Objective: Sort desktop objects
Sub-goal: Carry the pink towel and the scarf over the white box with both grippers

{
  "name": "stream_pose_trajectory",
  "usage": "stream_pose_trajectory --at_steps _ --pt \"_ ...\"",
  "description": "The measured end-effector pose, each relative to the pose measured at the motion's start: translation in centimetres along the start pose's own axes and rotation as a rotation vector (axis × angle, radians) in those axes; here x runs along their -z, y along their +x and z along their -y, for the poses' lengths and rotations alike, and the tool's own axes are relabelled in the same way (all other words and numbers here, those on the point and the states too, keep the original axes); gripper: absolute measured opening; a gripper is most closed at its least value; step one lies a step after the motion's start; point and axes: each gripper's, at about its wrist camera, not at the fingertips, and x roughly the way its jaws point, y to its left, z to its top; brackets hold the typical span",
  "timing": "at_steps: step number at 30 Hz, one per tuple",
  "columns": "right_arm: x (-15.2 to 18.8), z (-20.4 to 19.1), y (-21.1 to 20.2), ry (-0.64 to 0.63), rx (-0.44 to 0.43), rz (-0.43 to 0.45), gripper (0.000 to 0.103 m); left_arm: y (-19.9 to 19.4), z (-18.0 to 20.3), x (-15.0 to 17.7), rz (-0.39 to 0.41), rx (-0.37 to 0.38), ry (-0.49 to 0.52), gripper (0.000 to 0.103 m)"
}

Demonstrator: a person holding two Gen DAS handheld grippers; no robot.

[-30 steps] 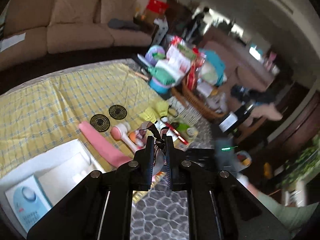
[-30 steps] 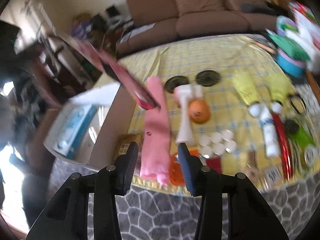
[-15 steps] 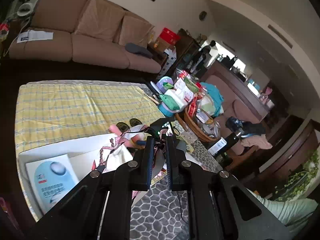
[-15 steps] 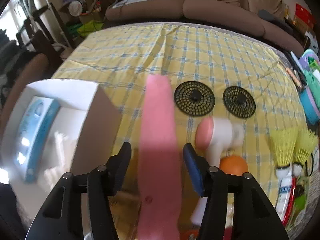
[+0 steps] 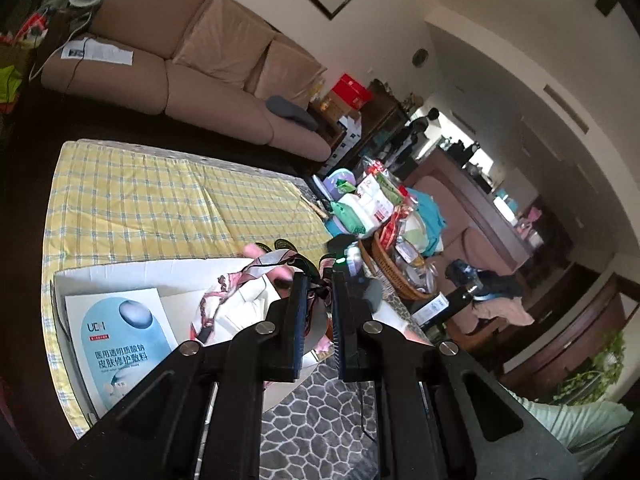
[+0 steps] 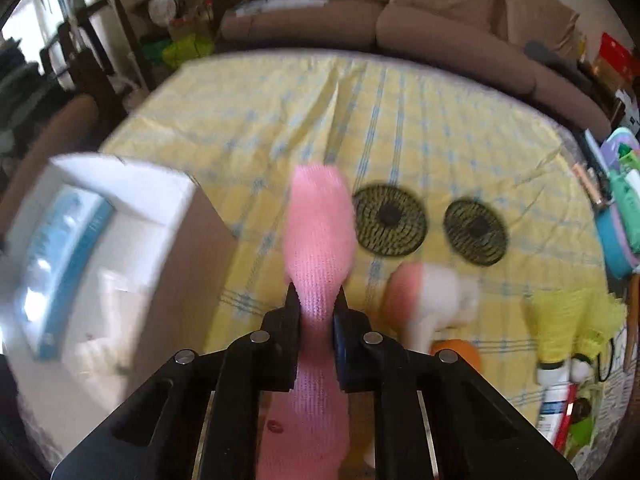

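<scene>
In the left wrist view my left gripper (image 5: 319,284) is shut on a pink-and-white patterned cloth (image 5: 240,280) with a black string. The cloth hangs over the open white box (image 5: 120,276), which holds a blue-and-white leaflet pack (image 5: 120,340). In the right wrist view my right gripper (image 6: 316,304) is shut on a long pink knitted cloth (image 6: 320,220) that lies on the yellow checked tablecloth (image 6: 280,112). The pink cloth runs lengthwise between the fingers, just right of the white box (image 6: 120,240).
Right of the pink cloth lie two black round discs (image 6: 390,220) (image 6: 476,228), a white brush with a pink head (image 6: 432,292), an orange ball (image 6: 456,354) and yellow shuttlecocks (image 6: 572,320). A wicker basket (image 5: 400,276), a dark bottle (image 5: 448,304) and a blue bowl (image 6: 612,240) crowd the table's right end.
My left gripper has carried the patterned cloth from the table's front to above the white box. My right gripper has moved onto the pink cloth and shut on it.
</scene>
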Motion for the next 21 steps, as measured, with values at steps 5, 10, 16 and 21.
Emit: stream_pose_trajectory --at_steps 5,10,16,21 --pt "-0.3 0.8 -6.6 0.048 -0.072 0.125 0.013 -0.3 0.3 0.7 0.015 0.016 -0.017 0.011" --pt "-1.6 0.1 -14.1 0.081 -0.166 0.231 0.013 -0.9 1.2 0.7 0.023 0.016 -0.015 0.011" --pt "-3.3 -3.3 -19.2 0.128 -0.352 0.294 0.013 -1.2 1.3 1.1 0.038 0.015 -0.042 0.011" --pt "-4.5 -8.0 -17.8 0.118 -0.389 0.3 0.013 -1.8 0.3 1.7 0.05 0.011 -0.078 0.011"
